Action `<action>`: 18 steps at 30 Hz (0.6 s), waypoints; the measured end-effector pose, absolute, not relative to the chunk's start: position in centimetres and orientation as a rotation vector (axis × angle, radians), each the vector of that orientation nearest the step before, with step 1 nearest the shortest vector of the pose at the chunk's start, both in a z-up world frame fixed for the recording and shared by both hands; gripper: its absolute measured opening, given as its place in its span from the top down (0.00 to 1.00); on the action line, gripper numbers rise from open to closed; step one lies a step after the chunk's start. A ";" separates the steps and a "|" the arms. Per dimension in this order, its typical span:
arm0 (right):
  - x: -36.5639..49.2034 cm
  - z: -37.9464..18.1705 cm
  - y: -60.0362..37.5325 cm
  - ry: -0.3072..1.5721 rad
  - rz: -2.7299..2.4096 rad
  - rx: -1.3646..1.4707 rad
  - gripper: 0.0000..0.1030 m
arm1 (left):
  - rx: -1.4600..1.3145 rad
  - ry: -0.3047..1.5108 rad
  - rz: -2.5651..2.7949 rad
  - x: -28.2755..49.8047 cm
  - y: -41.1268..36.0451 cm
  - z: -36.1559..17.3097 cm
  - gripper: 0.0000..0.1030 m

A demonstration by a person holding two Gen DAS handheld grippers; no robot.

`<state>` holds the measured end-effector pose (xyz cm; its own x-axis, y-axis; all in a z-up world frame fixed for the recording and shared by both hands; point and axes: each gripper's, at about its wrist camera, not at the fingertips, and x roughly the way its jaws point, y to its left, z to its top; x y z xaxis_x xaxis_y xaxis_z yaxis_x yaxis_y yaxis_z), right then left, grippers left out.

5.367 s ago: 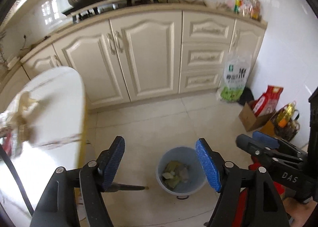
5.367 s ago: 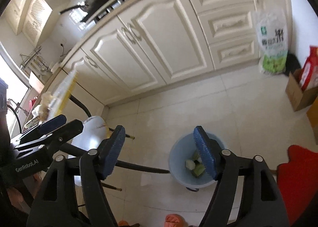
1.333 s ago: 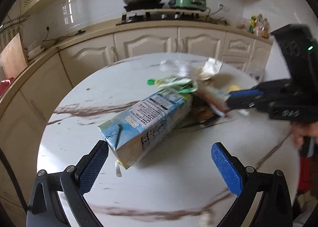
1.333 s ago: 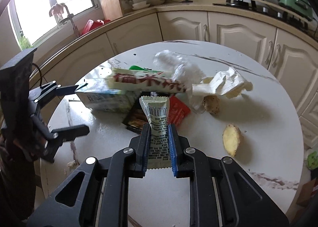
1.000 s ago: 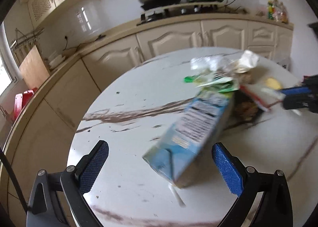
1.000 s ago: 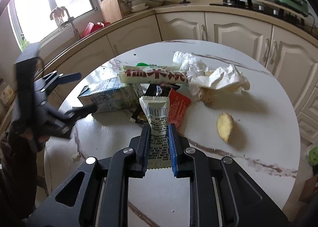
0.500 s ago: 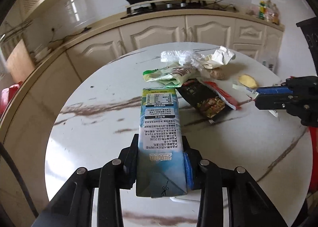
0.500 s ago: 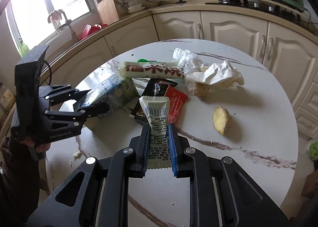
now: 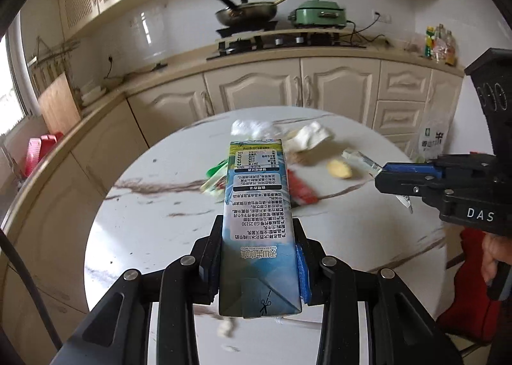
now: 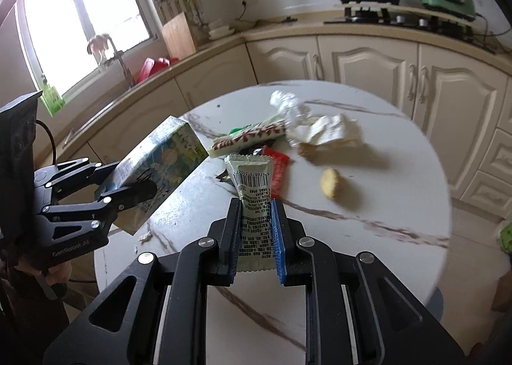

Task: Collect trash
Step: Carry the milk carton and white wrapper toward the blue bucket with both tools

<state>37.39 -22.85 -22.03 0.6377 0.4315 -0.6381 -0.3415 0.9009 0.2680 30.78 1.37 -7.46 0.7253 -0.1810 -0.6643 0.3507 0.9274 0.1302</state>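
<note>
Left wrist: milk carton [image 9: 259, 224] clamped between left claw [image 9: 258, 264] pads.

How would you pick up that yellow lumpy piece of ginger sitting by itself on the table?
Probably from straight above, pinching the ginger across its narrow middle. It lies flat on the table, longer one way than the other, with bare tabletop around it, so the fingers have room on both sides. The short width looks easier to clamp than the long ends.

A round marbled table [image 10: 368, 237] bears wrappers [image 10: 249, 136], crumpled paper [image 10: 329, 133] and a ginger piece [image 10: 331, 187].
</note>
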 end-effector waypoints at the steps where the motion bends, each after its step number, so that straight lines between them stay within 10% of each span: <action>1: 36.7 -21.7 -24.1 0.749 0.435 0.139 0.83 | 0.254 0.694 -0.308 30.1 0.2 -7.1 0.67; 18: 28.1 -25.3 -47.8 0.727 0.143 0.343 0.83 | 0.347 0.805 -0.570 28.2 -26.8 -11.5 0.67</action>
<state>28.10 -47.84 -25.33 0.7401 0.2459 -0.6259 -0.0098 0.9346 0.3557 28.16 -26.77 -11.55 0.5565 -0.3438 -0.7564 0.5988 0.7971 0.0783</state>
